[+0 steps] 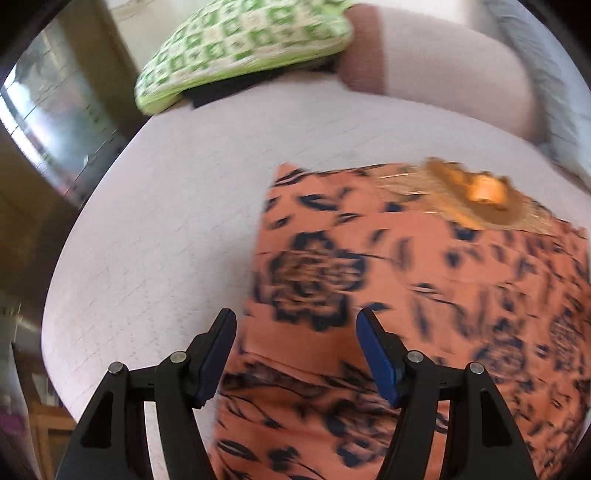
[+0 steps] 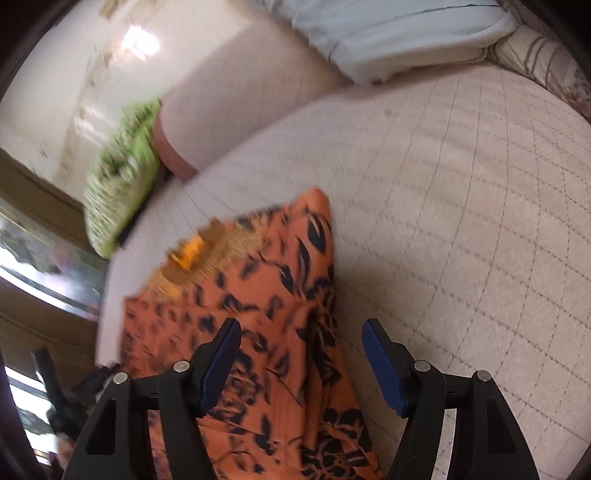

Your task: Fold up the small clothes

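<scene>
An orange garment with a dark floral print (image 1: 424, 295) lies flat on a pale quilted bed (image 1: 166, 240). A golden embroidered patch (image 1: 476, 199) sits at its far edge. My left gripper (image 1: 295, 332) is open and empty, above the garment's left edge. In the right wrist view the same garment (image 2: 258, 314) lies on the bed (image 2: 461, 221), with the golden patch (image 2: 192, 254) at its far left. My right gripper (image 2: 301, 343) is open and empty, above the garment's right edge. Both views are motion-blurred.
A green-and-white checked cushion (image 1: 243, 48) lies at the far end of the bed, also in the right wrist view (image 2: 118, 192). A pink pillow (image 1: 443, 70) and a light blue folded quilt (image 2: 399, 33) lie behind. The bed's left edge drops to wooden furniture (image 1: 33, 206).
</scene>
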`<state>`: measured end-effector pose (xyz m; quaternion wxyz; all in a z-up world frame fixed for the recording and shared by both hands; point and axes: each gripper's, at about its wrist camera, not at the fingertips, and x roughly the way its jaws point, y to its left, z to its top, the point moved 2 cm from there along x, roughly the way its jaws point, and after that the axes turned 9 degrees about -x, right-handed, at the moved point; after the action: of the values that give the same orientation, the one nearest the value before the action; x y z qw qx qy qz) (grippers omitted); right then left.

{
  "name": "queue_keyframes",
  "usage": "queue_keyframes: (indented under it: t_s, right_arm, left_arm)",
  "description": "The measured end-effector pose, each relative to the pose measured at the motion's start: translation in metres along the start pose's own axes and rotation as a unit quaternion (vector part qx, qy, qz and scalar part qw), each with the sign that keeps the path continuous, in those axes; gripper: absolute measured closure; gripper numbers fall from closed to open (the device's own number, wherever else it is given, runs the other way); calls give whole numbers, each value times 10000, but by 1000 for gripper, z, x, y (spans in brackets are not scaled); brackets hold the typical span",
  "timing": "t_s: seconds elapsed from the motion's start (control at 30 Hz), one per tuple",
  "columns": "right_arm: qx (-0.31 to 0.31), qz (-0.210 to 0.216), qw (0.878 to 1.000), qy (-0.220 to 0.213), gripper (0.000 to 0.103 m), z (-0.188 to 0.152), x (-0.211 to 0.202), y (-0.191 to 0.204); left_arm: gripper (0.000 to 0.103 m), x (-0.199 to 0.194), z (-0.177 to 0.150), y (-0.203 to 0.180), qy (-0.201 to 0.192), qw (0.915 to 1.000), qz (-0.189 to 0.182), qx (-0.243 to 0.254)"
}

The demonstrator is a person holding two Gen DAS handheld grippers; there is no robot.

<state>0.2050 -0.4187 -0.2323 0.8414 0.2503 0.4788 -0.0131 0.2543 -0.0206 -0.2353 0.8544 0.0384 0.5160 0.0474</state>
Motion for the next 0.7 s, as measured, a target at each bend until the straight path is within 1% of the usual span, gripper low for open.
queue_keyframes:
  t_s: [0.03,0.07,0.1,0.13,0.17,0.23,0.3,0.37,0.43,0.5,0.57,0.7]
  right_arm:
    - [-82,-135,9999,54,33,-1,4,2]
    - [-211,-343,9991,131,38,-2,10,5]
    - [-378,-660,9967,275,43,-4,19,6]
    - [-529,-950,9931,431,43,-7,28,7]
    - [-635,-1089,9909,467,43,-9,35,8]
    - [-748,-1191,9894,358,43,-9,33,13]
    - [-733,-1146,9904,246,43,-8,26,14]
    - [-499,-1007,9936,106,42,-6,16,8]
    - [-281,-836,9961,-75,42,-6,3,0]
    - [-119,-653,9974,-274,42,-9,-13,-6]
    - [-32,-482,9981,-381,42,-12,-25,-8]
    - [-35,-214,9982,-550,42,-34,-49,-7]
  left_arm:
    - [35,9,0,2,107,9998,145,-12]
    - [35,21,-1,4,248,9994,259,-31]
    - [33,31,-4,7,400,9988,274,-70]
    - [31,34,-5,10,438,9987,233,-137]
    - [31,33,-6,13,394,9988,177,-244]
    - [31,26,-8,17,423,9988,117,-233]
    - [31,14,-13,26,417,9990,57,-145]
    - [31,0,-19,39,351,9993,-31,-156]
    - [31,-19,-29,60,281,9993,-137,-198]
    - [31,-37,-44,84,222,9991,-266,-230]
    - [31,-49,-58,105,211,9988,-364,-262]
    - [30,-77,-95,148,227,9973,-597,-355]
